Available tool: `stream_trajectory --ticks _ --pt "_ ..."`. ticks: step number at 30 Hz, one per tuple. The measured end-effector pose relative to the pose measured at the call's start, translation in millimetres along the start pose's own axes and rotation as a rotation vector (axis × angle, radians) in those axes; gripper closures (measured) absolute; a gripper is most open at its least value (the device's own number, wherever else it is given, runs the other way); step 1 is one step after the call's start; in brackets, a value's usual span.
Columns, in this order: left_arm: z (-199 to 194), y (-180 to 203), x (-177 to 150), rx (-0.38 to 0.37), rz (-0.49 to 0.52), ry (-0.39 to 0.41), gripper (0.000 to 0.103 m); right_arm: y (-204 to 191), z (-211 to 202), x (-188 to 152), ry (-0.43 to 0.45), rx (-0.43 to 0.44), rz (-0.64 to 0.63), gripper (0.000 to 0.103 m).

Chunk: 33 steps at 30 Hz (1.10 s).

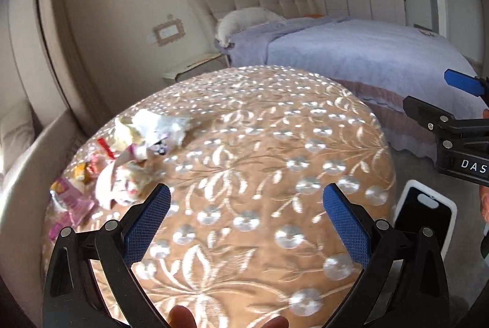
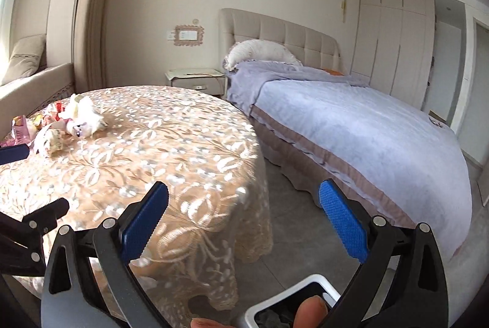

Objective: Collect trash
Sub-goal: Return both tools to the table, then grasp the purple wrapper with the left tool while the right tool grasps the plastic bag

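Both tools are hanging empty above the round desk [image 1: 244, 144] with its tan, silver-flowered cloth. The left hand-held gripper [image 1: 246, 219] is gaping wide with its blue pads holding nothing, and the right hand-held gripper [image 2: 243, 219] is spread just as wide. The heap of crumpled white paper and pink wrappers [image 1: 128, 156] is lying at the desk's far left edge. A white-rimmed bin [image 2: 293, 297] is standing on the floor beside the desk.

1 table [image 2: 183, 150], 1 bed [image 2: 351, 129], 1 bin [image 1: 424, 215], 2 grippers
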<state>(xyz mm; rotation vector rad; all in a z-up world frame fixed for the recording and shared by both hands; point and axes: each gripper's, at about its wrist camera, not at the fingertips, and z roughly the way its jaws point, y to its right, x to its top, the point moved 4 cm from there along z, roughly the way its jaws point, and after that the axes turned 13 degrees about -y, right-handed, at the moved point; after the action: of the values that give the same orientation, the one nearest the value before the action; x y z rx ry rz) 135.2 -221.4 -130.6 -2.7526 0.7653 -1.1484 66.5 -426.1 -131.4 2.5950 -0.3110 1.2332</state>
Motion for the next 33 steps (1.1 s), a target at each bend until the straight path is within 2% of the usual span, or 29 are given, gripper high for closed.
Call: stream_trajectory --ticks 6,12,22,29,31,33 --pt "-1.2 -73.4 -10.2 0.082 -0.159 -0.002 0.005 -55.5 -12.0 26.4 0.054 0.073 -0.084 0.005" --pt "-1.3 -128.8 -21.3 0.155 -0.239 -0.001 0.005 -104.5 -14.2 40.7 0.064 0.122 -0.156 0.005" --pt "19.0 -208.7 -39.4 0.162 -0.385 -0.07 0.005 -183.3 5.9 62.2 0.026 0.238 -0.255 0.005" --pt "56.4 -254.5 -26.7 0.187 -0.438 -0.125 0.005 -237.6 29.3 82.6 -0.019 0.349 -0.318 0.005" --pt "72.6 -266.9 -24.1 0.169 -0.461 -0.158 0.005 -251.1 37.2 87.3 -0.028 0.359 -0.35 0.005" --pt "89.2 -275.1 -25.2 0.117 -0.497 -0.197 0.005 -261.4 44.0 89.3 -0.03 0.35 -0.384 0.005"
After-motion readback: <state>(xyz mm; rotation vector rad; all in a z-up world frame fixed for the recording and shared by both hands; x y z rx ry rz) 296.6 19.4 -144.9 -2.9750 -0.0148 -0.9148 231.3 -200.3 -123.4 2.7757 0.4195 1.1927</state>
